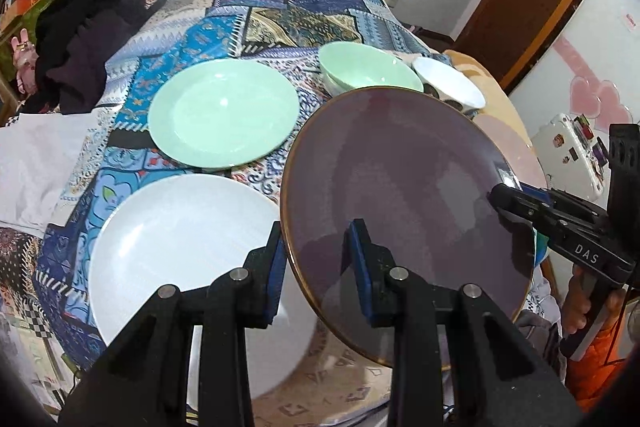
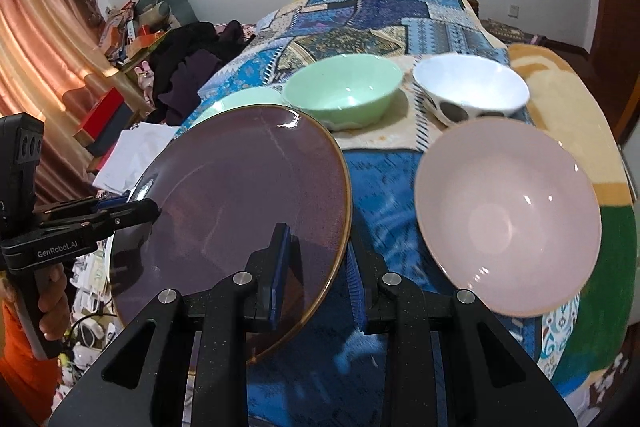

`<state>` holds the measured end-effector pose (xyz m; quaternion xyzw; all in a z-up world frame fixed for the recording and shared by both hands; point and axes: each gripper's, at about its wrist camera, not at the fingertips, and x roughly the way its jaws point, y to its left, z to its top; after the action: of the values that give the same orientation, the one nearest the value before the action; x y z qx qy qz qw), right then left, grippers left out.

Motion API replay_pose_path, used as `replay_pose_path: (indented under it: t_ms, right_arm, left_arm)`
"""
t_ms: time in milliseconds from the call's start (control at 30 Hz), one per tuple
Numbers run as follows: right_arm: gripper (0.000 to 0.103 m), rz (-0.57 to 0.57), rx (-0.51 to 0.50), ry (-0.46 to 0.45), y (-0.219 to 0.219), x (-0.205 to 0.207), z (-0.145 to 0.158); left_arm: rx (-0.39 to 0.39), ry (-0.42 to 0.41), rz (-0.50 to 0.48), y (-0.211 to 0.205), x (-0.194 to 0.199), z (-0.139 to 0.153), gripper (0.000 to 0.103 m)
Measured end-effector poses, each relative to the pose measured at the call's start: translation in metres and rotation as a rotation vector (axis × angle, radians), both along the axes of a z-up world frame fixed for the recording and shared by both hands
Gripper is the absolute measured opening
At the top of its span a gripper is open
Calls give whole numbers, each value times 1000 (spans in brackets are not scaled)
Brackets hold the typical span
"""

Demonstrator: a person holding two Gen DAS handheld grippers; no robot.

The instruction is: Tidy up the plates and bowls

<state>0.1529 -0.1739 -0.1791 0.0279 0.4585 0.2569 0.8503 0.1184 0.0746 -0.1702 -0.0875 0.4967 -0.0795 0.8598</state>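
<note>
Both grippers' jaws clamped, left [image 1: 318,263] and right [image 2: 318,267]

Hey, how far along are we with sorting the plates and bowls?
Barely started: nothing looks stacked yet. In hand: the purple plate is lifted off the cloth, gripped at opposite rims by the left gripper and right gripper. Left: the white plate, green plate, green bowl, spotted bowl and pink bowl all sit separately.
</note>
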Motion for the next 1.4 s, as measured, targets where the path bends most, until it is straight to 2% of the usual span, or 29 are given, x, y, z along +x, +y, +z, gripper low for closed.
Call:
replay_pose_path:
  t_ms: [500, 900, 1267, 1400]
  right_arm:
    - [24, -46, -22, 93, -25, 3, -35]
    - [24, -72, -41, 119, -28, 10, -44]
    - [27, -65, -63, 114, -27, 9, -43]
    - [28, -61, -77, 106, -29, 4, -38]
  left_arm:
    - [8, 94, -50, -30, 16, -36, 31]
    - [12, 145, -60, -37, 37, -59, 31]
    - [2, 163, -52, -36, 43, -68, 31]
    - [37, 110, -46, -37, 35, -56, 31]
